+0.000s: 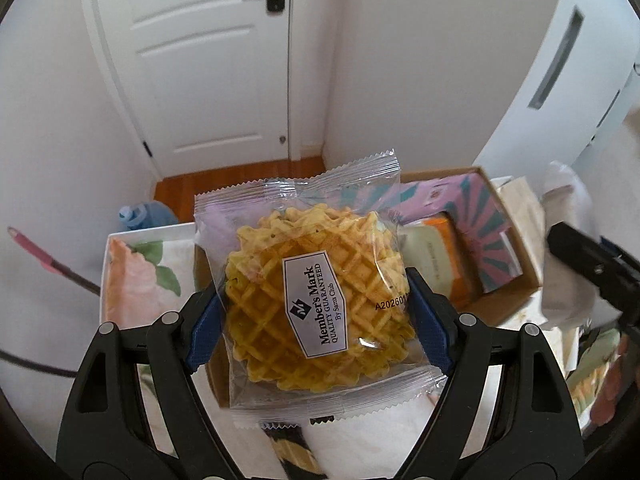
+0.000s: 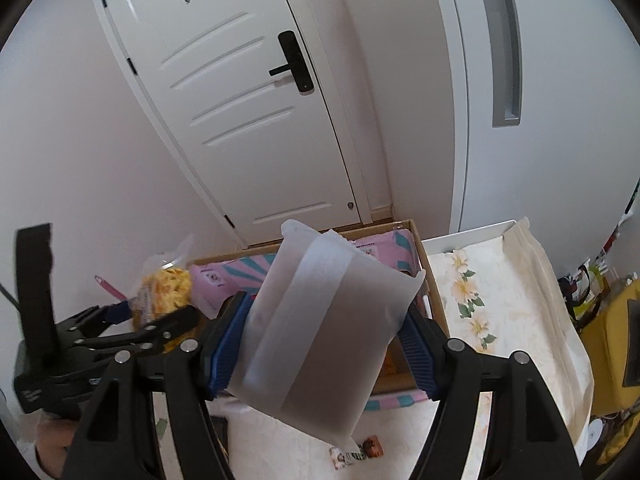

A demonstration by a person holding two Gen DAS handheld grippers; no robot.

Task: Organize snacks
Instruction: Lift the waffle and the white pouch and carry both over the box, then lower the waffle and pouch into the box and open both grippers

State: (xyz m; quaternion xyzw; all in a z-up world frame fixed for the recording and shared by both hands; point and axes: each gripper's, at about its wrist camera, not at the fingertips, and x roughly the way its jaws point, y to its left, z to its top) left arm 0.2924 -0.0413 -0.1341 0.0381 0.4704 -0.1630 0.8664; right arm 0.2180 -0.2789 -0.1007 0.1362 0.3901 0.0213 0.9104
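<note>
My left gripper (image 1: 314, 314) is shut on a clear-wrapped waffle cookie (image 1: 316, 300) with a white Member's Mark label, held in the air above the cardboard box (image 1: 508, 224). The blue pads press the packet from both sides. My right gripper (image 2: 322, 342) is shut on a frosted white snack packet (image 2: 324, 332) with a seam strip down its back, also lifted over the cardboard box (image 2: 424, 264). In the right wrist view the left gripper (image 2: 132, 320) and its waffle cookie (image 2: 166, 292) show at the left. The right gripper's black body (image 1: 596, 264) enters the left wrist view at the right edge.
The box holds pink-and-teal packages (image 1: 476, 204) and an orange packet (image 1: 452, 256). It sits on a table with a floral cloth (image 2: 492, 304). Small snack pieces (image 2: 356, 450) lie on the cloth. A white door (image 2: 240, 100), a blue water jug (image 1: 144, 216) and a yellow bag (image 2: 612, 348) surround the table.
</note>
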